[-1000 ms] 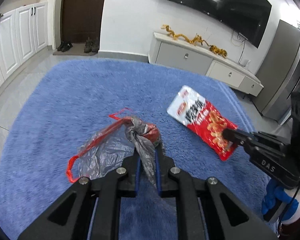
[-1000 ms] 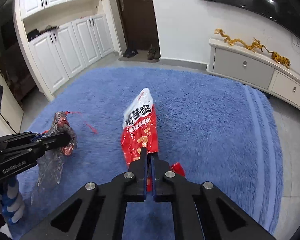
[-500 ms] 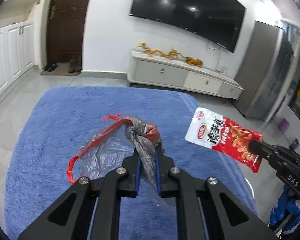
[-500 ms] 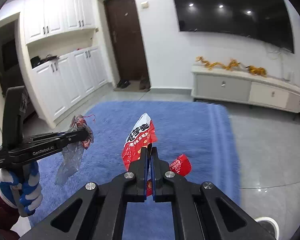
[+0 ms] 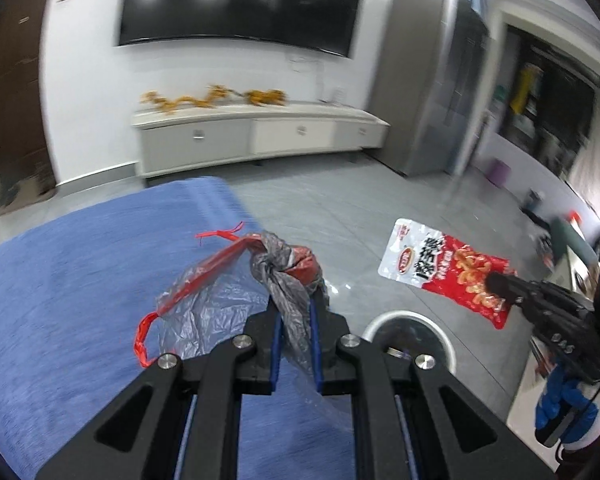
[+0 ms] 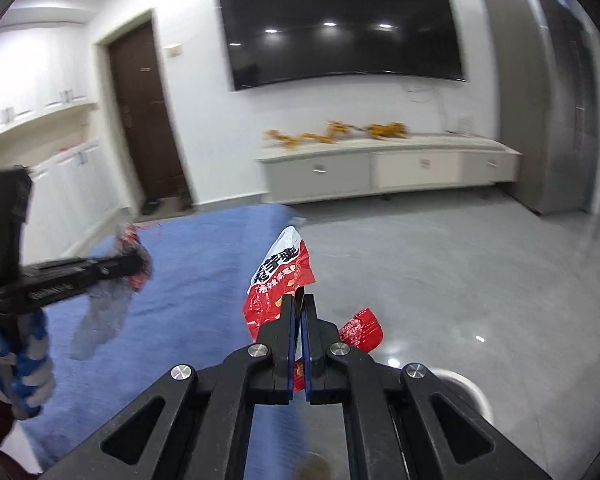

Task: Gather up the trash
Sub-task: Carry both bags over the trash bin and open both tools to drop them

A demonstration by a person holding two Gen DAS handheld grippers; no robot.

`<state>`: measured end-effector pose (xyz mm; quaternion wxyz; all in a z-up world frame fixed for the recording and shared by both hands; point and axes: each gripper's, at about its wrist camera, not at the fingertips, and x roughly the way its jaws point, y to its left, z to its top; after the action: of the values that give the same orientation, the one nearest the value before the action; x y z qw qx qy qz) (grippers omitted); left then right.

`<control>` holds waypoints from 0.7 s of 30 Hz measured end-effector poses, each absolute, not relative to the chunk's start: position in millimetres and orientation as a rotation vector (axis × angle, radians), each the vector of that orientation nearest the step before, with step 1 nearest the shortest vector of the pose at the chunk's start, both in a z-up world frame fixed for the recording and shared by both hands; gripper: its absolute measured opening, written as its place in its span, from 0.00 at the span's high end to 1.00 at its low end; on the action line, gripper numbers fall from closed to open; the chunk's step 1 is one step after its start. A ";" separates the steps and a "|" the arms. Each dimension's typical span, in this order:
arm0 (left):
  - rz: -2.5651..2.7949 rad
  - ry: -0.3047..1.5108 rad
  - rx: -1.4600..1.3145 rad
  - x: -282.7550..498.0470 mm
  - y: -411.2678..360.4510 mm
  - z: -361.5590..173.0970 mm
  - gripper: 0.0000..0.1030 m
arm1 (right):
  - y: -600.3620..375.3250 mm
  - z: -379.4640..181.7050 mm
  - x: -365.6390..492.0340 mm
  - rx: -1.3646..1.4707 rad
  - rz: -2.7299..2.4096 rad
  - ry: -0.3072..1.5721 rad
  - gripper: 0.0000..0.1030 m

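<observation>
Both grippers have swung off the blue shag rug toward bare grey tile floor since the earlier frames, and a round white-rimmed bin now shows below them.

Left gripper is clenched on the crumpled clear plastic bag with red drawstring, knotted part pinched between the pads, loose film hanging over the rug edge. Right gripper is clenched on the red-and-white foil snack packet, held in the air over the tile, pinched at its lower end.

Step in hand looks like carrying both pieces to the bin. To do it well: keep both grips tight until each piece hangs directly over the bin opening, lower before letting go since both are light and may drift, drop one at a time, and mind the trailing drawstring snagging a finger.

Writing: packet has large black Chinese characters and a small oval red logo, not readable. Left gripper's side reads roughly "GenRobot", blurred. Right gripper shows "DAS".
</observation>
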<state>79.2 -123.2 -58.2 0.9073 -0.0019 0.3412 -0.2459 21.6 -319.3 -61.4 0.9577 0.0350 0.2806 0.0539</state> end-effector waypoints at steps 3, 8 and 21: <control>-0.604 0.738 0.045 83.7 -179.3 -64.1 0.89 | -351.6 -79.0 19.9 0.102 0.022 0.604 0.97; -0.753 0.874 0.090 97.4 -273.7 -92.1 0.89 | -398.9 -127.6 21.6 0.127 -0.110 0.711 0.97; -0.802 1.198 0.130 149.0 -407.5 -197.6 0.87 | -471.6 -253.1 28.8 0.366 -0.224 0.933 0.95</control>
<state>149.0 -407.5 -197.6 0.7495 0.0596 0.5480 -0.3667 28.8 -471.6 -253.1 0.8710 0.1750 0.4463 -0.1070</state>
